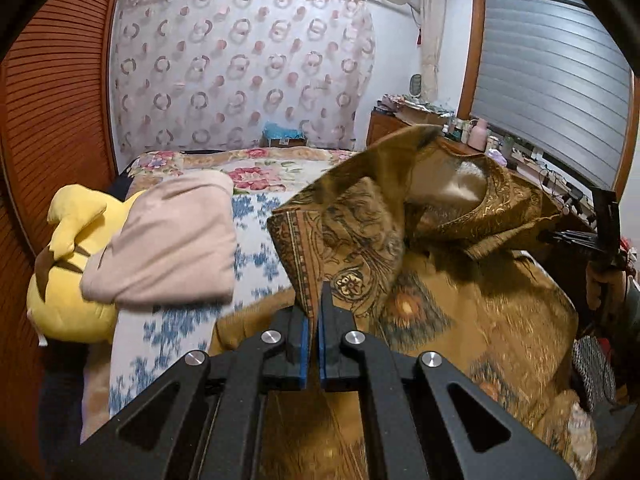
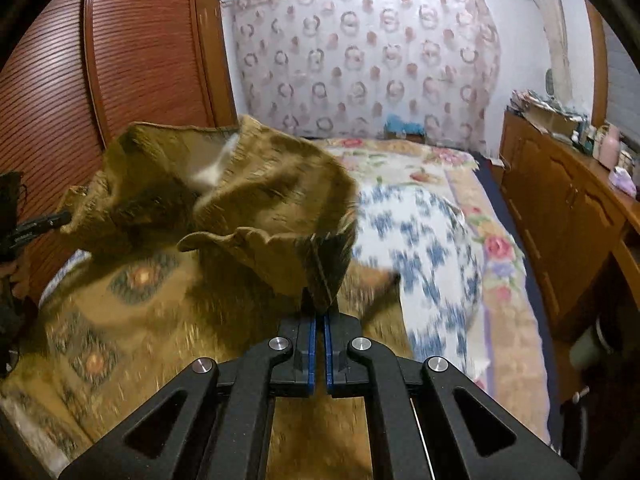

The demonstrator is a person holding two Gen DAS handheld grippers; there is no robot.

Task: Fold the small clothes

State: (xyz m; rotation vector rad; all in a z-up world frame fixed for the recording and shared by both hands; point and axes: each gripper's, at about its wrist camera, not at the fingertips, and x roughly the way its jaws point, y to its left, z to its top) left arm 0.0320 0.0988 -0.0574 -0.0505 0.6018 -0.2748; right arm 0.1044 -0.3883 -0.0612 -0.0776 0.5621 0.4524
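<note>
A brown-gold patterned garment [image 1: 360,232] has its top edge lifted off the bed, while its lower part with orange medallions [image 2: 140,280] lies spread on the cover. My left gripper [image 1: 314,306] is shut on one corner of that raised edge, the cloth pinched between the blue pads. My right gripper [image 2: 320,306] is shut on the other corner, and the garment [image 2: 240,200] sags between the two. In the left wrist view the right gripper [image 1: 550,236] shows at the far right, pinching the cloth. In the right wrist view the left gripper [image 2: 64,217] appears at the far left.
A folded pink cloth [image 1: 168,248] rests against a yellow plush toy [image 1: 68,280] at the bed's left side. The bed [image 2: 500,280] carries a floral cover and a blue-patterned white sheet [image 2: 432,248]. A wooden wardrobe [image 2: 140,60] stands left, a cluttered wooden dresser [image 2: 560,200] right.
</note>
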